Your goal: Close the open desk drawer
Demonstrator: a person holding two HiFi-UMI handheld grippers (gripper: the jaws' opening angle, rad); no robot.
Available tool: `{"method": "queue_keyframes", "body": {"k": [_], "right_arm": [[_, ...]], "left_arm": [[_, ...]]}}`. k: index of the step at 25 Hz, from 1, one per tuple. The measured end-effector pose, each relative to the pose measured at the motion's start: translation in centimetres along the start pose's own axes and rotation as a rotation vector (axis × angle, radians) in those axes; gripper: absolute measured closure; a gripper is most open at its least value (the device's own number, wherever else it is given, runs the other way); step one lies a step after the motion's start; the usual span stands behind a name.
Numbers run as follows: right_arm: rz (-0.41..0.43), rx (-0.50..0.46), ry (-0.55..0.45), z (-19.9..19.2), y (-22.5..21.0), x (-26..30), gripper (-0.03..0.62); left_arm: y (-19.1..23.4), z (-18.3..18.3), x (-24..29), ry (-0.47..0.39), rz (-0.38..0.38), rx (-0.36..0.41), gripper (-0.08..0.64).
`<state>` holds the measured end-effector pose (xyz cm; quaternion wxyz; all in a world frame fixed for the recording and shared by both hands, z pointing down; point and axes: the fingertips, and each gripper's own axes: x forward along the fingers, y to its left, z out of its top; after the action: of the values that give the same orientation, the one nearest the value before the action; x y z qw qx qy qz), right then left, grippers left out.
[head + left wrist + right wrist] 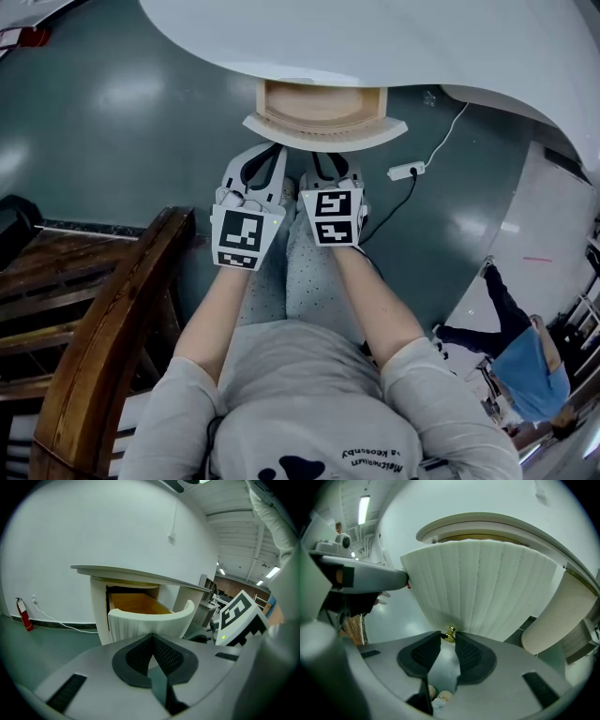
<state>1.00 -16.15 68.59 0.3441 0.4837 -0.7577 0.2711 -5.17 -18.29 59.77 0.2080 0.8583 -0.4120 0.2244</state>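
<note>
open drawer (321, 111), pulled well out from under the white counter (394, 47), straight ahead of both claws. curved, ribbed white front (487, 588) facing the person, small brass knob (450, 633) low at its middle. right claw (448, 641) released, pads apart, nothing gripped, knob just ahead of the tips and in line with the gap. left claw (152, 640) clenched tip to tip on nothing, just beside the right one, close to the left half of the front; touching or not, hard to tell. probably lining up for the push, with closing not yet begun. risks from here: catching the knob between the right pads and shoving on it alone, then slipping off the small round brass; pushing on one side only of so wide a front, skewing the drawer in its slot and jamming it partway; glancing off the ribbed curve through too steep a downward aim; stopping short and leaving the front proud of the counter's edge. safer, by the look of it, to press squarely with both claws on either side of the knob. inside the drawer: bare pale wood, nothing seen in the part on show, back end hidden under the counter. further out: grey-green floor (112, 112), power strip (406, 172) and its cable (441, 141) off to the right.
</note>
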Motion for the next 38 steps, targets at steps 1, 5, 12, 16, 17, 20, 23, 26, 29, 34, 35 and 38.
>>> {"method": "queue_keyframes", "body": {"k": [1,5,12,16,17,20,23,26,29,34,35,38], "right_arm": [[0.001,-0.003,-0.002,0.4,-0.2,0.2,0.485],[0.009,-0.013,-0.013,1.9,-1.0,1.0,0.485],[0.018,-0.026,-0.025,3.6,-1.8,2.3,0.486],[0.017,-0.028,-0.027,4.6,-2.1,2.5,0.486],[0.018,-0.027,-0.027,4.8,-2.2,2.7,0.486],[0.017,-0.026,-0.028,5.5,-2.5,3.2,0.486],[0.013,-0.026,-0.033,6.2,-3.2,3.9,0.486],[0.008,-0.026,-0.042,7.2,-3.7,4.5,0.486],[0.002,-0.031,-0.050,8.1,-4.3,5.0,0.486],[-0.006,-0.034,-0.063,9.2,-4.7,5.9,0.486],[-0.008,-0.036,-0.066,9.5,-4.8,6.0,0.486],[-0.012,-0.038,-0.071,10.1,-5.4,6.3,0.486]], "left_arm": [[0.2,0.3,0.3,-0.003,0.005,-0.002,0.552],[1.2,1.5,1.4,-0.017,0.025,-0.007,0.552],[2.5,2.7,2.7,-0.028,0.042,-0.007,0.552],[3.0,3.5,3.2,-0.031,0.048,-0.011,0.552],[3.2,3.7,3.3,-0.032,0.050,-0.014,0.552],[3.8,4.1,3.8,-0.035,0.058,-0.019,0.552],[4.3,4.6,4.8,-0.035,0.065,-0.017,0.552],[5.0,5.0,5.5,-0.034,0.071,-0.019,0.552],[5.6,5.4,6.0,-0.034,0.075,-0.022,0.552],[6.3,5.4,6.3,-0.038,0.077,-0.026,0.552],[6.4,5.5,6.4,-0.039,0.078,-0.027,0.552],[6.5,5.9,6.6,-0.042,0.078,-0.028,0.552]]}}
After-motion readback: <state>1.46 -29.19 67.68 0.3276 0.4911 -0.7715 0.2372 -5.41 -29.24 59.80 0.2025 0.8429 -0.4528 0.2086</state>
